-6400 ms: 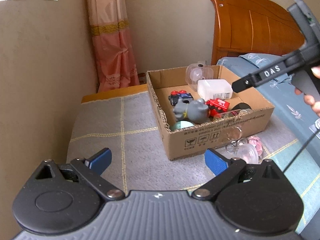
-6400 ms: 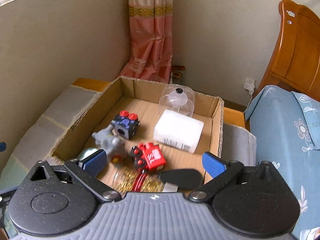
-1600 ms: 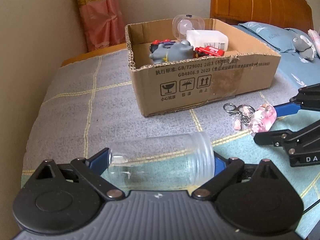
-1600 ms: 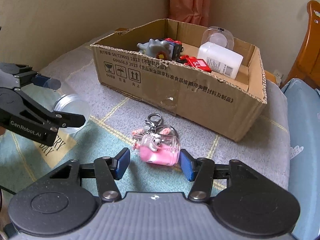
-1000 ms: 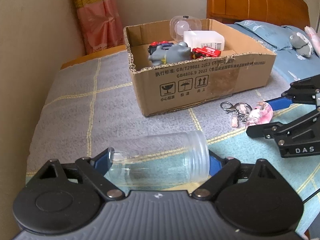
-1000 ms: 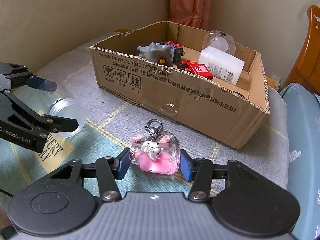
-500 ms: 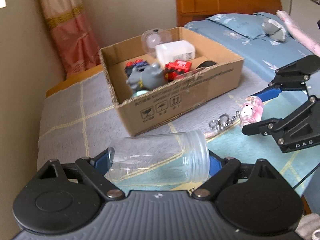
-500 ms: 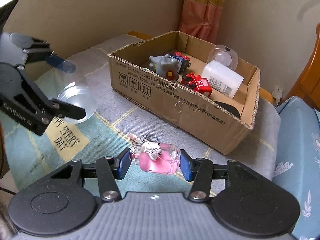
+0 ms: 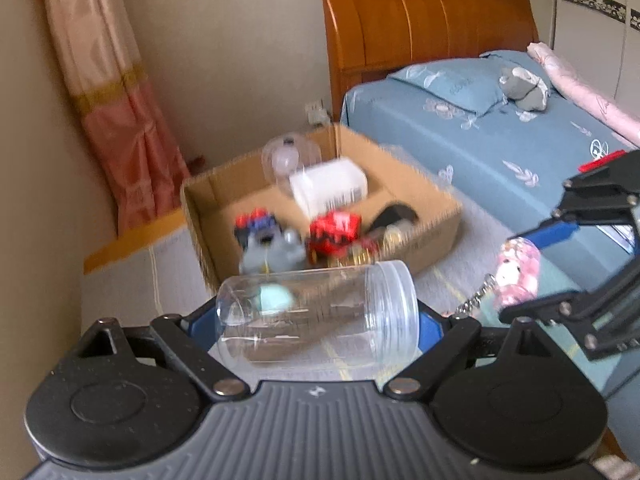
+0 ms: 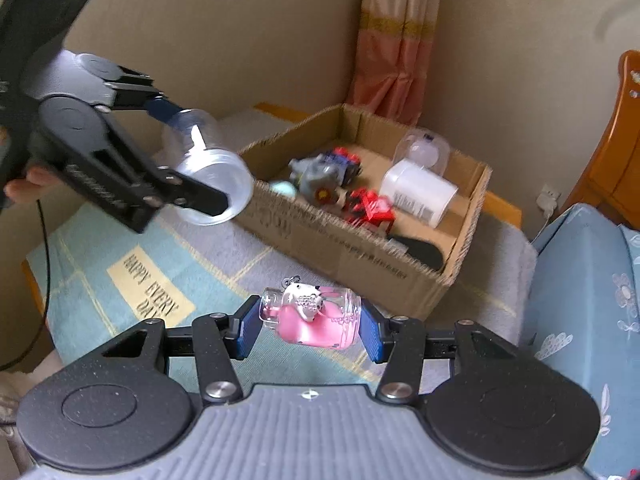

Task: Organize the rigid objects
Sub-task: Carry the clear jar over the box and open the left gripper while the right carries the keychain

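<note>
Step in hand, as judged: both loads are being carried toward the cardboard box (image 10: 360, 248) for deposit. Each item is best brought fully over the box's open top before the pads are released, lowered into a free area, and let go close to the floor of the box. The right-hand end, beside the white container (image 10: 418, 192), is looking the least crowded. The red toy (image 10: 370, 210) and the grey toy figure (image 10: 316, 178) are occupying the middle, so a drop there is risking a bounce.

The left hand-held gripper (image 9: 318, 320) is clamping the clear plastic jar (image 9: 316, 314) lengthwise, one pad on the base and one at the open threaded mouth. The jar is lying horizontal, held in the air near the box's left corner. This end-to-end grip is likely slippery, so tilting is best avoided.

The right hand-held gripper (image 10: 308, 330) is closed partway on the pink keychain bottle (image 10: 314, 320), also sideways, above the cloth-covered surface (image 10: 120, 280) in front of the box
</note>
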Available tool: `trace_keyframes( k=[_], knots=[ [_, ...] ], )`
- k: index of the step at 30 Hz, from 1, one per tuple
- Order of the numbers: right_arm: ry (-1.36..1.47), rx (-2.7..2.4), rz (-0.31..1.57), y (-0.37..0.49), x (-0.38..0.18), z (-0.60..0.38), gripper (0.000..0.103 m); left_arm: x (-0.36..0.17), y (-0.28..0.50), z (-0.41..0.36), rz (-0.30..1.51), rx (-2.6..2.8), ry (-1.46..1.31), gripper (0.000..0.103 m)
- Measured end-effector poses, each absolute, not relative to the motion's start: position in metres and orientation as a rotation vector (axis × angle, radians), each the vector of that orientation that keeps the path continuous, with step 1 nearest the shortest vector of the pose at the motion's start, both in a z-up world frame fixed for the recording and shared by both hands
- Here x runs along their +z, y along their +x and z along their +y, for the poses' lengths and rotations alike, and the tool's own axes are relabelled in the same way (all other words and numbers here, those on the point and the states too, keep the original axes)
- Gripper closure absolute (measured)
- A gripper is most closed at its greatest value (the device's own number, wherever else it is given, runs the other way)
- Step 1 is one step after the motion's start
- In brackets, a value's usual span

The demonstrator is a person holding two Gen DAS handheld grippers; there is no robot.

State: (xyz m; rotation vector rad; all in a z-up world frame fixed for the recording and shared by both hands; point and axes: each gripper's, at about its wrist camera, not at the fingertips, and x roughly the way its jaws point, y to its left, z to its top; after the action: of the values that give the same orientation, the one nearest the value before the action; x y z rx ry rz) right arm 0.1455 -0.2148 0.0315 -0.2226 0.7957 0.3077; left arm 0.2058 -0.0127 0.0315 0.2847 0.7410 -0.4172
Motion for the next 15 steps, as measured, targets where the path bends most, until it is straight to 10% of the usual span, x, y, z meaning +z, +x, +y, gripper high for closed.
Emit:
trace_keyframes(
  k=[15],
  knots=[
    [-0.245, 0.253, 0.691, 0.187, 0.081, -0.238, 0.047, 0.028, 0.336, -0.045, 0.791, -0.339, 0.296, 0.012]
  ],
)
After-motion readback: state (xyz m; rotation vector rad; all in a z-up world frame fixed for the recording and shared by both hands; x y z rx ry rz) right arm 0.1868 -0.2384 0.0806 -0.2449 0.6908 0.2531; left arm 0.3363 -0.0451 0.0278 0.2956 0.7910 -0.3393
